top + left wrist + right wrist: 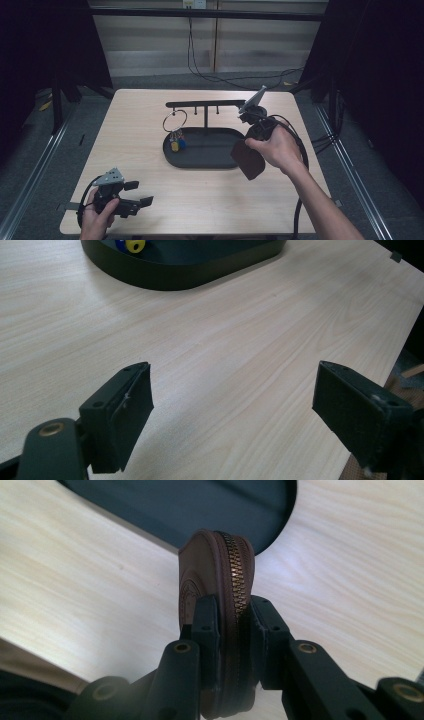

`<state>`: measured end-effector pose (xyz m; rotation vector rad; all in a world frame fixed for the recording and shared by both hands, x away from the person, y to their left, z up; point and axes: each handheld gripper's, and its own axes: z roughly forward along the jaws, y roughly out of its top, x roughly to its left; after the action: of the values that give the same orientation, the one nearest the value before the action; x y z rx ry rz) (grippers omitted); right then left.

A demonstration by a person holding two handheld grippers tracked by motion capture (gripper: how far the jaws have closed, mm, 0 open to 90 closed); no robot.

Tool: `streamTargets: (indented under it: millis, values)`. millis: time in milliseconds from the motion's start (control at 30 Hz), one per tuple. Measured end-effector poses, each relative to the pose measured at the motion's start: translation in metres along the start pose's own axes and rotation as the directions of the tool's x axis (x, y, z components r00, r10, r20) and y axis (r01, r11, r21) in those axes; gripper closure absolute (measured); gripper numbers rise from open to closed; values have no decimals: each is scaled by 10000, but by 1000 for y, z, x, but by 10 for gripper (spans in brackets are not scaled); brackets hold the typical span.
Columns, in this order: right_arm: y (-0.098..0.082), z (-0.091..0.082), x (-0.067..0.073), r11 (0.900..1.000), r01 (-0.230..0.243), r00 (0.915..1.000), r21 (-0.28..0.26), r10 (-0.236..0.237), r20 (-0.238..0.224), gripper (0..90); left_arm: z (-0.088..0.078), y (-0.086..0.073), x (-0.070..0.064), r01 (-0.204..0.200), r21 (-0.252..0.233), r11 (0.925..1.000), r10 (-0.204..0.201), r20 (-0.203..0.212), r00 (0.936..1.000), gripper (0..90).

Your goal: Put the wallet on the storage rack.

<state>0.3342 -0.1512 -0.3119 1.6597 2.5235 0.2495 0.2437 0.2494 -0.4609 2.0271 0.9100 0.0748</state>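
Observation:
A brown zippered leather pouch (248, 159) hangs just off the right end of the black oval tray (210, 155), with my right gripper (251, 136) shut on it. The right gripper view shows the pouch (220, 580) edge-on, its brass zipper up, squeezed between the right gripper (232, 625) jaws. My left gripper (139, 193) rests open near the table's front left corner. In its own view the left gripper (232, 405) holds nothing, only bare wood between its pads (131, 410).
A black T-shaped stand (205, 106) with pegs rises from the tray. A metal key ring (174, 120) hangs from it, with blue and yellow tags (176, 144) below; the tags (131, 245) also peek in at the left gripper view's top. Cables trail behind the table.

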Motion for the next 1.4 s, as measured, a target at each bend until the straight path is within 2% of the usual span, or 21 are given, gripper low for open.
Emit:
streamTargets:
  millis: [67,167,267,433,633,900,967,1033,1167,1267,1400]
  values:
    - [2,0,0,10000,-51,9999,-73,50,-119,750,0,0,0,0,0,10000,0,-1,10000,162]
    - [7,1,-2,9997,-170,9999,-167,170,-8,749,0,0,1,-39,51,10000,39,12,10000,162]
    - [12,1,-6,9986,-367,9993,-380,363,-107,748,0,0,0,0,44,10000,0,14,10000,162]
    - [22,6,-10,9977,-542,9984,-409,536,-170,748,1,0,-1,-30,69,10000,29,24,10000,162]
    - [29,11,-15,9931,-844,9957,-813,810,-441,748,0,0,0,-75,64,10000,75,17,10000,162]
    - [33,19,-24,9846,-1269,9868,-1201,1130,-1159,748,0,0,-1,-162,0,9999,162,81,9998,161]
    - [34,22,-26,9816,-1434,9812,-1262,1244,-1476,748,0,0,-1,-165,-17,9999,165,89,9998,162]
    - [35,25,-28,9783,-1576,9781,-1348,1358,-1580,748,0,0,-1,-182,-27,9998,183,108,9998,162]
    - [37,33,-33,9688,-1984,9634,-1482,1650,-2113,748,-1,0,-1,-260,-55,9996,261,91,9996,162]
    - [38,40,-36,9606,-2263,9560,-1610,1874,-2257,748,-2,0,-1,-247,-113,9996,248,83,9997,162]
    - [37,51,-41,9469,-2689,9365,-1765,2142,-2777,749,-1,0,-1,-269,-95,9996,270,118,9996,162]
